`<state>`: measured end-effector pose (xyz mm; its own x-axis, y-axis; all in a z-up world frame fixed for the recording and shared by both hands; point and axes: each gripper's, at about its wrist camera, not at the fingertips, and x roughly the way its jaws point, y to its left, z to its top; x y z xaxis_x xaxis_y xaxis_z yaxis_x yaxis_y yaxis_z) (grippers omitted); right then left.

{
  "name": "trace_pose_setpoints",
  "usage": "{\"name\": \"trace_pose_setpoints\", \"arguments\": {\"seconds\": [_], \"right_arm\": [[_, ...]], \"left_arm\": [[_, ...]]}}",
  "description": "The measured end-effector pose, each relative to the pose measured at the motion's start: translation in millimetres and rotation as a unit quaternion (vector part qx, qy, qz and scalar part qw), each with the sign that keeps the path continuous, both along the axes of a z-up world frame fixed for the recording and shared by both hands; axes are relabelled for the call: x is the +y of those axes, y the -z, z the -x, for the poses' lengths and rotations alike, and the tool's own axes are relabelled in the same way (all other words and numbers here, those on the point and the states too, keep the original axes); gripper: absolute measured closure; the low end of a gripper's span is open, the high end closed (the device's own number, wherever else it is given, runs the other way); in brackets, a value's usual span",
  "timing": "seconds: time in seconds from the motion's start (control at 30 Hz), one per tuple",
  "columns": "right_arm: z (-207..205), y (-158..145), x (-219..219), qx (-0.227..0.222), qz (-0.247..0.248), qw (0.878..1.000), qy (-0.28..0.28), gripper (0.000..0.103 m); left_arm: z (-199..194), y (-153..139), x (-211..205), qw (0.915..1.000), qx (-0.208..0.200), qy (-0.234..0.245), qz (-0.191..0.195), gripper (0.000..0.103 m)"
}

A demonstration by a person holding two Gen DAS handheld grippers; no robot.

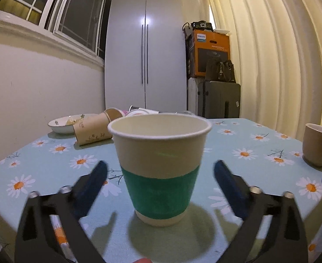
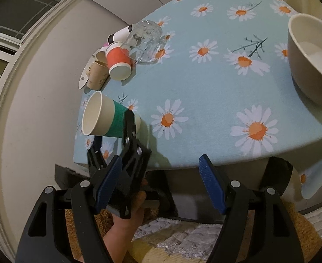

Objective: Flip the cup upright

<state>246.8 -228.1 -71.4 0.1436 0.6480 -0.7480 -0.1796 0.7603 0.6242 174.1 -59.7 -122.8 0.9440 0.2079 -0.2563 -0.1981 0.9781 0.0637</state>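
Note:
A paper cup with a green band (image 1: 160, 166) stands upright on the daisy tablecloth (image 1: 248, 153), mouth up. My left gripper (image 1: 160, 184) is open, its blue-padded fingers (image 1: 95, 186) apart on either side of the cup without touching it. In the right wrist view the same cup (image 2: 108, 118) sits near the table's left edge with the left gripper around it. My right gripper (image 2: 158, 186) is open and empty, held off the table's near edge.
A brown paper cup (image 1: 93, 129) lies on its side by a white dish (image 1: 64, 123). A red cup (image 2: 118, 60), a glass mug on its side (image 2: 144, 41) and a beige bowl (image 2: 312, 59) are on the table. A white wardrobe (image 1: 145, 50) stands behind.

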Motion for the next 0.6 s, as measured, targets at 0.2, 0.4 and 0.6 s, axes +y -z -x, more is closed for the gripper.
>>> {"name": "trace_pose_setpoints", "arguments": {"seconds": [0.2, 0.4, 0.6], "right_arm": [[4.8, -12.8, -8.8, -0.026, -0.001, 1.000, 0.009, 0.029], [7.2, -23.6, -20.2, -0.044, -0.009, 0.999, 0.021, 0.029], [10.9, -34.8, -24.2, -0.057, -0.014, 0.998, 0.027, 0.029]], "left_arm": [[6.3, -9.5, -1.5, 1.0000, 0.001, 0.007, 0.004, 0.006], [22.7, -32.8, 2.6, 0.9996, 0.022, 0.019, 0.001, 0.006], [48.7, -62.5, 14.9, 0.9988, 0.044, 0.008, 0.019, 0.006]]}}
